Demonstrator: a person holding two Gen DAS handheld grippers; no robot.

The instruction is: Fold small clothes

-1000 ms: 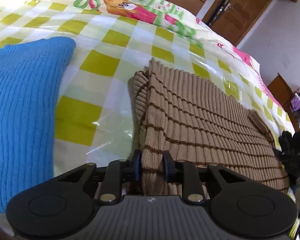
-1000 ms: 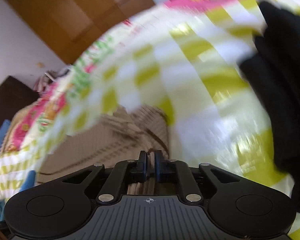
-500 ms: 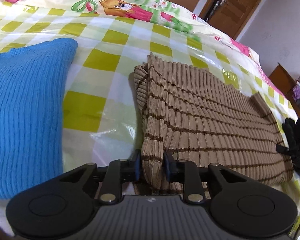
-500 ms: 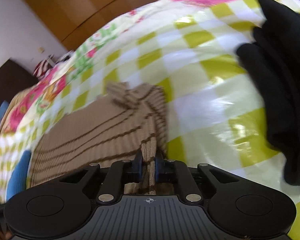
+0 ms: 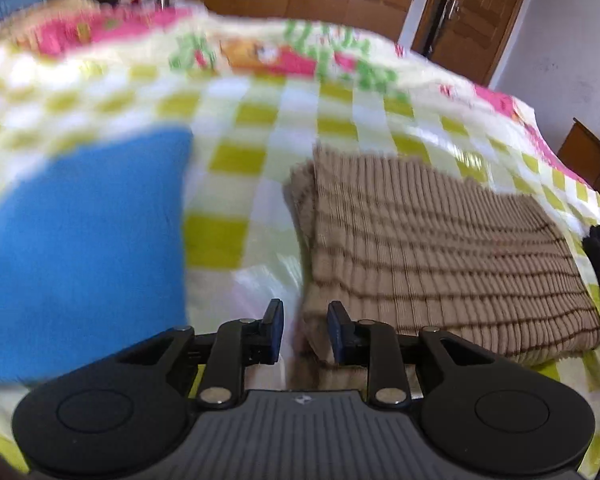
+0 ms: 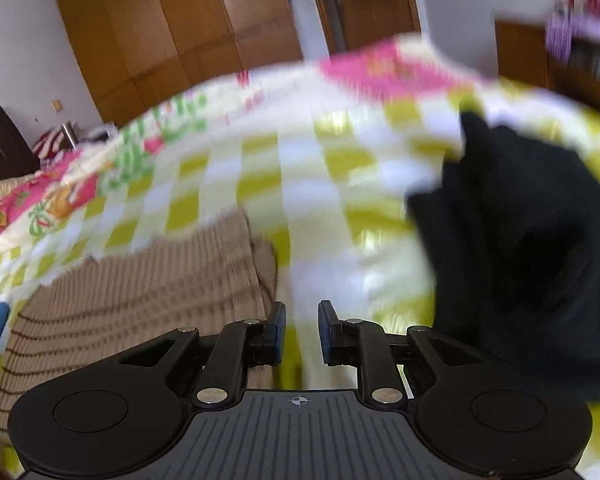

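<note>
Now both my tongs, left point(image 5: 305, 330) and right point(image 6: 301, 332), have just opened and released the folded brown sweater point(image 5: 440, 260); it lies on the bed point(image 5: 260, 128) ahead, between them.

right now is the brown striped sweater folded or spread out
Folded: the brown striped sweater lies as a compact rectangle on the checked bedspread, layers doubled at its left edge.
</note>
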